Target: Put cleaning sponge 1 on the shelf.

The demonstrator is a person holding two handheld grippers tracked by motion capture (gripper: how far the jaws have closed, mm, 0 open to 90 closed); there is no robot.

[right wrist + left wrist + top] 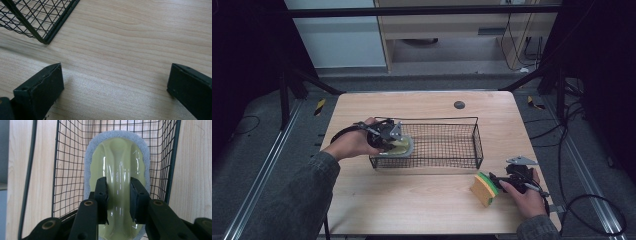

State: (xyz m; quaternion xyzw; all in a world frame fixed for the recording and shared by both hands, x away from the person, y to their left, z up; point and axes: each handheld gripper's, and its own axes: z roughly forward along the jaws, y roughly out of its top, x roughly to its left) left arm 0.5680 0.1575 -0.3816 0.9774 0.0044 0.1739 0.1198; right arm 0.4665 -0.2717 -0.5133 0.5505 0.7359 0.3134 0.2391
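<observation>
Your left gripper (118,197) pinches the pale scrubber's (117,167) glossy handle inside the wire basket (447,145); your right gripper (115,85), jaws spread, apparently rests beside a yellow-green sponge (484,188).

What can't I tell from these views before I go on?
- High view: whether the scrubber rests on the basket floor or hangs above it; the left gripper and hand cover it.
- Left gripper view: the scrubber's near end, cut off by the bottom edge.
- High view: whether the right gripper touches the sponge; too small.
</observation>
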